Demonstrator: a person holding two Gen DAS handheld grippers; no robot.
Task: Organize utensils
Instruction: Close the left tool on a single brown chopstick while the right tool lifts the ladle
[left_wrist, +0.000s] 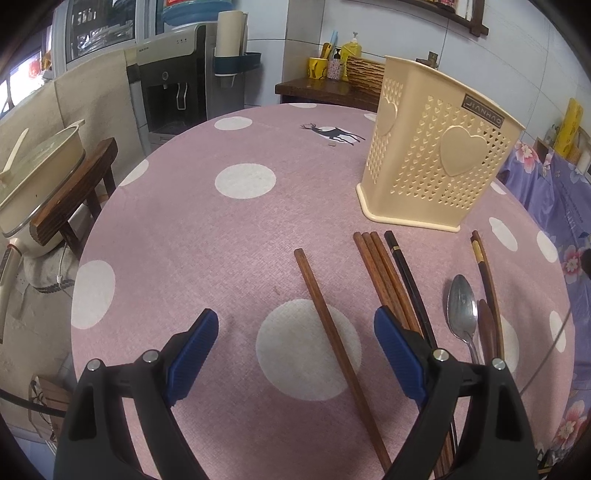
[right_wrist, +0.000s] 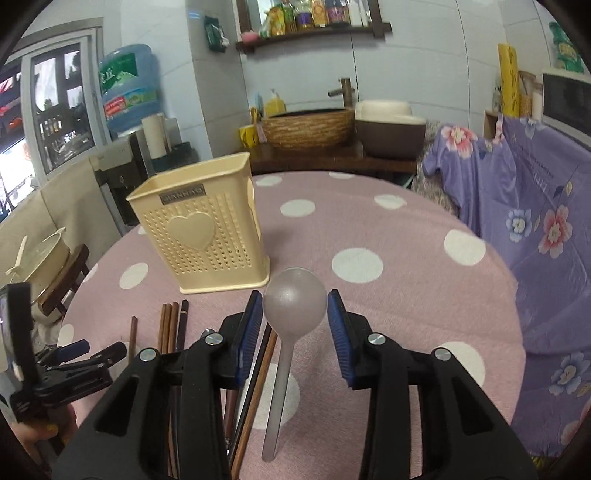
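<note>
Gripping a spoon by its bowl, the right hand-held gripper holds it off the counter, handle hanging toward the camera. This is the carry step: the cream holder stands just beyond, to the left, and the next move calls for tipping the spoon upright over its open top. The left hand-held gripper hovers wide open and empty above a lone chopstick, with the other chopsticks beside it.

Light: soft, even daylight from window | Shadows: faint | Blur: spoon smeared | Edges: fisheye bending, dark corners
</note>
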